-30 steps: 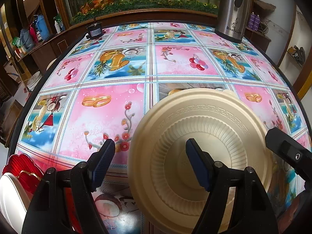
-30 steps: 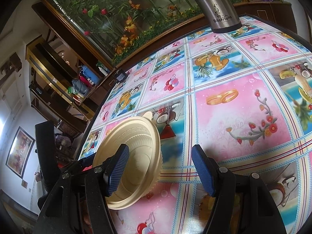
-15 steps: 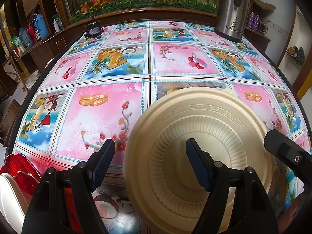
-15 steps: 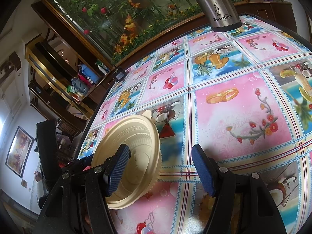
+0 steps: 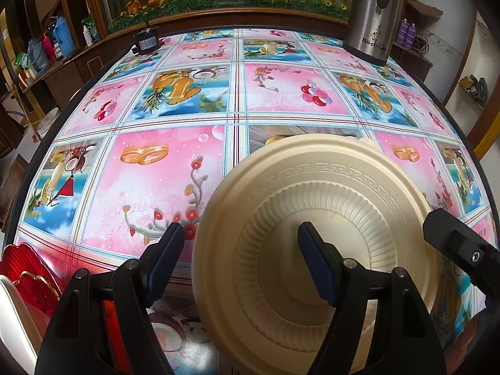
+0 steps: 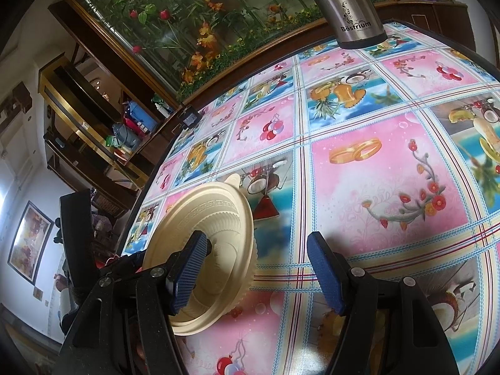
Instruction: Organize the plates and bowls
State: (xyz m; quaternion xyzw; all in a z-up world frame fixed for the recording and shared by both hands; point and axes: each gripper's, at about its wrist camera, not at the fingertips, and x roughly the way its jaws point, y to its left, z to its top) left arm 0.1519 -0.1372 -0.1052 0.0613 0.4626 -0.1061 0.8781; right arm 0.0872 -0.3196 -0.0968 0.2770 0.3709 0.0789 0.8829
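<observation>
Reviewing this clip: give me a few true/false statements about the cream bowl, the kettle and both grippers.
1. The cream bowl rests on the patterned tablecloth. True.
2. The left gripper is clamped shut on the bowl. False: its jaws stand open, one finger over the bowl, one outside its rim.
3. A steel kettle stands at the table's far edge. True.
4. The right gripper holds a red plate. False: its jaws are open and empty.
5. The bowl is filled with food. False: it is empty.
</observation>
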